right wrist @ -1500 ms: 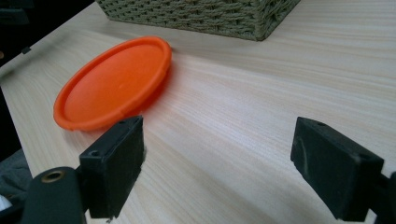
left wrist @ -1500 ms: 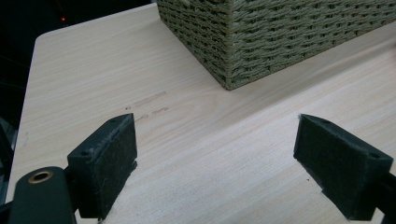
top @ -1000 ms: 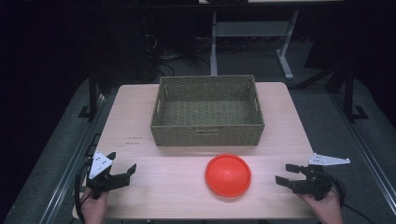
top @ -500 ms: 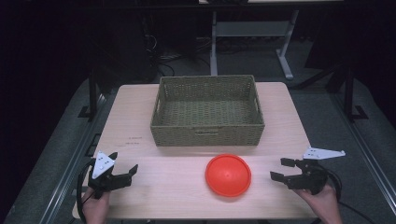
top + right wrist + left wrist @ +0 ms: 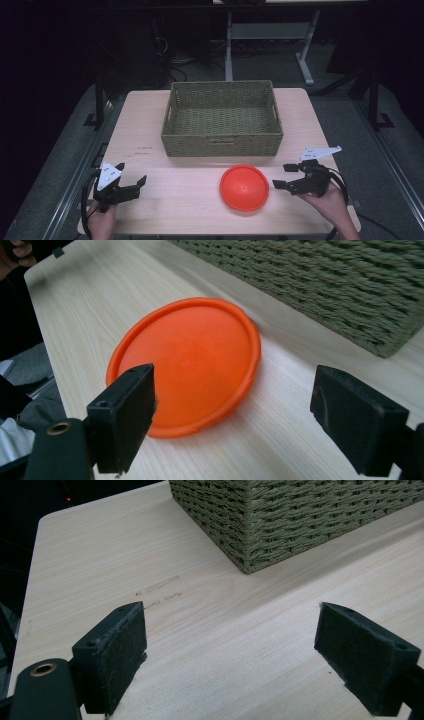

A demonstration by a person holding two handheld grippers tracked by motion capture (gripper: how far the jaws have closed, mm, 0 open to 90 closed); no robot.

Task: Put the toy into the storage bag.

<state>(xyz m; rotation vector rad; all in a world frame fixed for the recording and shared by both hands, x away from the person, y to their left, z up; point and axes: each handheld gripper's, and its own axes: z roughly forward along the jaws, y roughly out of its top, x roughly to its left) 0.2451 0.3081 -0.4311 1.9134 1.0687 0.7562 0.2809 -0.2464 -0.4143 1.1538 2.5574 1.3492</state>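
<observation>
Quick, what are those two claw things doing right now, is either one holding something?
Left gripper: open, holding nothing, over bare table.
Right gripper: open, holding nothing, beside the orange disc.

one orange plate [image 5: 244, 187], one woven basket [image 5: 222, 120] — two grippers

— What surrounds the work area?
— A light wooden table [image 5: 150, 125] stands on grey carpet [image 5: 60, 165] in a dark room.
— And behind it?
— A white metal stand [image 5: 270, 35] with splayed feet, plus black cables [image 5: 167, 50] on the floor.
</observation>
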